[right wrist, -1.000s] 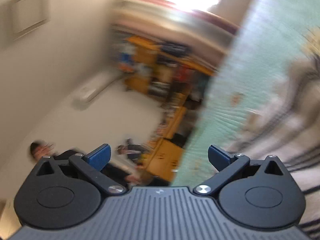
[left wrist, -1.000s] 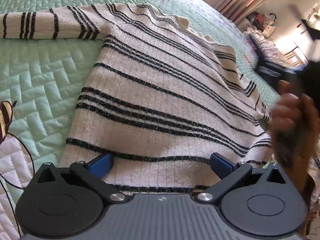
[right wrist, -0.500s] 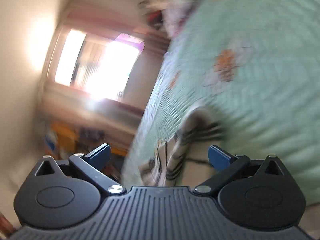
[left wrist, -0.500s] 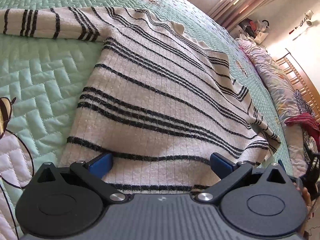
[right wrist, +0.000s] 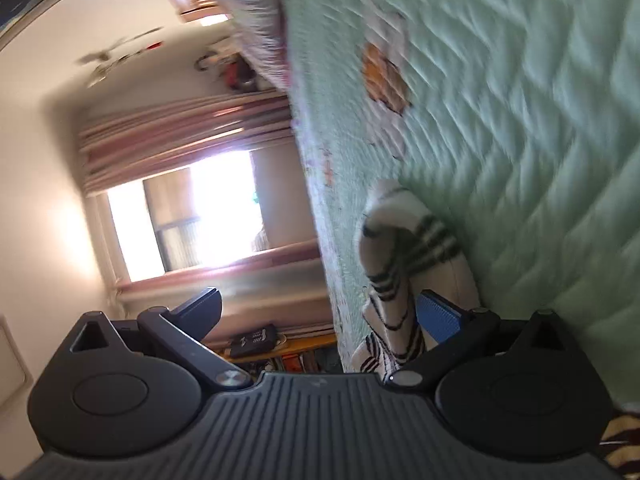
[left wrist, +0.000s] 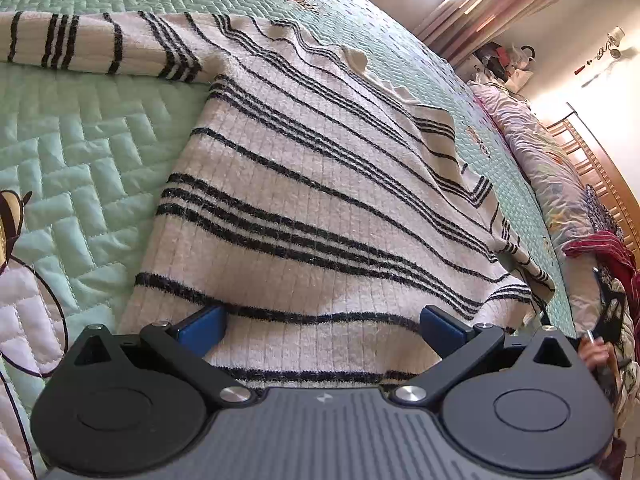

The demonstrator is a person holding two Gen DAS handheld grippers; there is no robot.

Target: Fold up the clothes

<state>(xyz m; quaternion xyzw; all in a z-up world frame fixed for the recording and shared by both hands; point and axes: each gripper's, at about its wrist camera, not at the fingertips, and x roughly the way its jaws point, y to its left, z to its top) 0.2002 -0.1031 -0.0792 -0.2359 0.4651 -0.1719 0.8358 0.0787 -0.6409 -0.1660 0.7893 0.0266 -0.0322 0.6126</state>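
1. A cream ribbed knit sweater with black horizontal stripes [left wrist: 320, 184] lies spread flat on a mint-green quilted bedspread [left wrist: 80, 144], its hem toward the left wrist camera and its neckline on the far side.
2. One sleeve [left wrist: 92, 42] stretches out straight to the left of the sweater body, flat on the bedspread; the other sleeve [left wrist: 516, 248] runs off the sweater's right side toward the bed's edge.
3. The left hand-held gripper [left wrist: 322, 320] sits over the sweater's hem with its two blue-padded fingers [left wrist: 202, 326] spread wide; the hem cloth lies between them, ungripped.
4. The right hand-held gripper [right wrist: 318, 312] is turned on its side, jaws wide apart. The striped sleeve end [right wrist: 404, 264] lies bunched on the bedspread [right wrist: 540, 120] just beside its right blue finger [right wrist: 438, 316]; whether they touch cannot be told, as the view is blurred.
5. Beyond the sweater's right side, a floral pillow [left wrist: 536, 152] lies against a wooden slatted headboard [left wrist: 600, 176].
6. A bright window with striped curtains [right wrist: 188, 132] shows behind the right hand-held gripper.
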